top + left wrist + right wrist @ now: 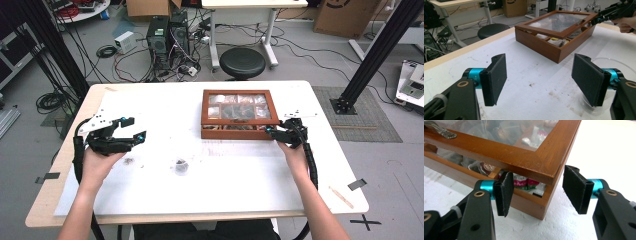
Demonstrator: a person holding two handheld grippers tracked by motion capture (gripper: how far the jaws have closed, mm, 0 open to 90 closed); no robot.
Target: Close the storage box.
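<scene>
High view: I see the wooden box far on the counter, right tongs at its near right corner. Left gripper view: left tongs gape empty. Right gripper view: right tongs' jaws stand apart, one under the raised glass lid, gripping nothing.

Left gripper: black angular frame with turquoise collars behind flat black foam-faced pads, brass-ringed pivot holes, and a grey three-cornered plate on top dotted with small dark screws. Right gripper: same black frame, turquoise collars, and rough-surfaced pads. A black ribbed cable trails from each toward the near edge. Both forearms are bare, without sleeves.
</scene>
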